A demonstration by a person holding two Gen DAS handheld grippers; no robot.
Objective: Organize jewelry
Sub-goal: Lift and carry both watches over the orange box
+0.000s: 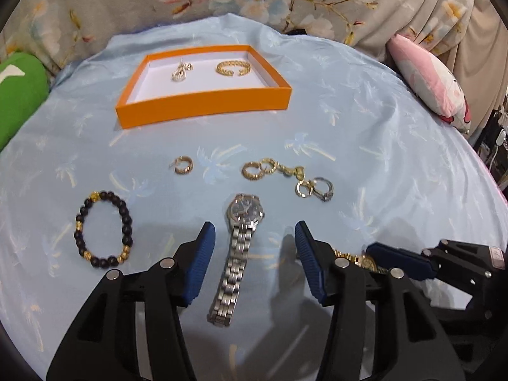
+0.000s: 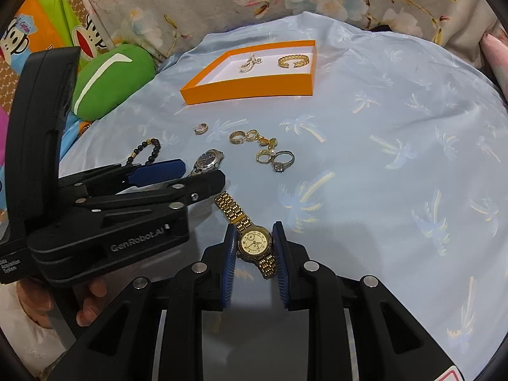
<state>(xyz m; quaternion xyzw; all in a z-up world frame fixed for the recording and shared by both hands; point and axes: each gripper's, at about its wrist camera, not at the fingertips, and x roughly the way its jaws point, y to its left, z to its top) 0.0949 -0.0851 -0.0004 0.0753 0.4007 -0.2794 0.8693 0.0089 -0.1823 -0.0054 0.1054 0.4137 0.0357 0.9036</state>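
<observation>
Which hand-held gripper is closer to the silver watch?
Left. The left hand-held gripper straddles the silver watch, its open fingers either side of the band without touching. The right hand-held gripper, off to one side, grips the gold watch.

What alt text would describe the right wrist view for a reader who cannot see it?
The right gripper is shut on a gold watch lying on a pale blue cloth. The open left gripper reaches in beside a silver watch. Beyond lie loose rings and an orange box.
</observation>
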